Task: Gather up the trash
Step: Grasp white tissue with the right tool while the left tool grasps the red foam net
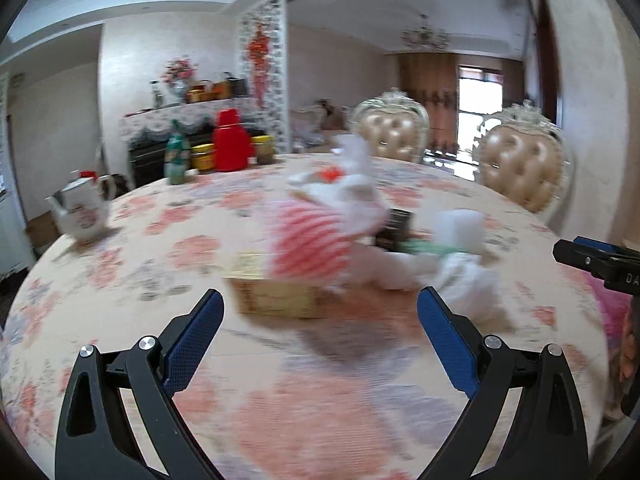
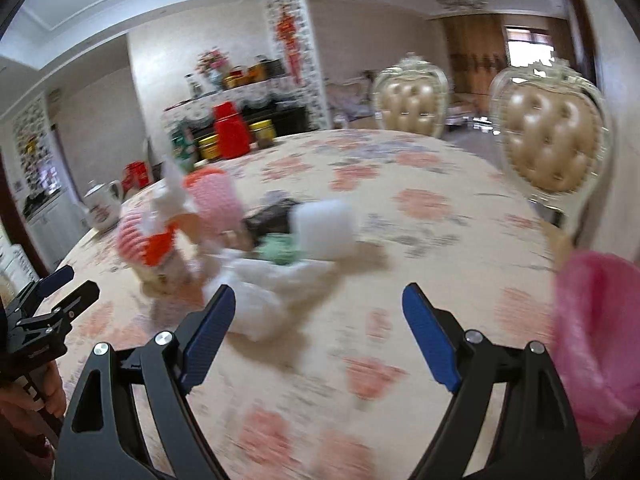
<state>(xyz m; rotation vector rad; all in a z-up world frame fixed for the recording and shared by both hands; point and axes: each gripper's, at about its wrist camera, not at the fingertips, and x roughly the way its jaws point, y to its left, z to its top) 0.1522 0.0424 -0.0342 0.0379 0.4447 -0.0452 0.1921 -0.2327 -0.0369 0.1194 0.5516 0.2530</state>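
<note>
Trash pile (image 1: 344,236) lies ahead of both grippers, left gripper (image 1: 320,312) and right gripper (image 2: 320,308), fingers apart, nothing between them.

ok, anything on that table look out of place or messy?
Yes: a loose heap of litter lies mid-table on the floral cloth: pink-striped foam netting, crumpled white tissue, a flat yellowish box, a dark carton. Motion blur hides detail. Teapot and red flask stand upright; nothing looks spilled.

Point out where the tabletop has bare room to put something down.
Free: the near cloth between the trash pile and the pink bag, and the far side toward the chairs. Crowded: the pile itself, and the far-left edge with the thermos, jars and teapot.
</note>
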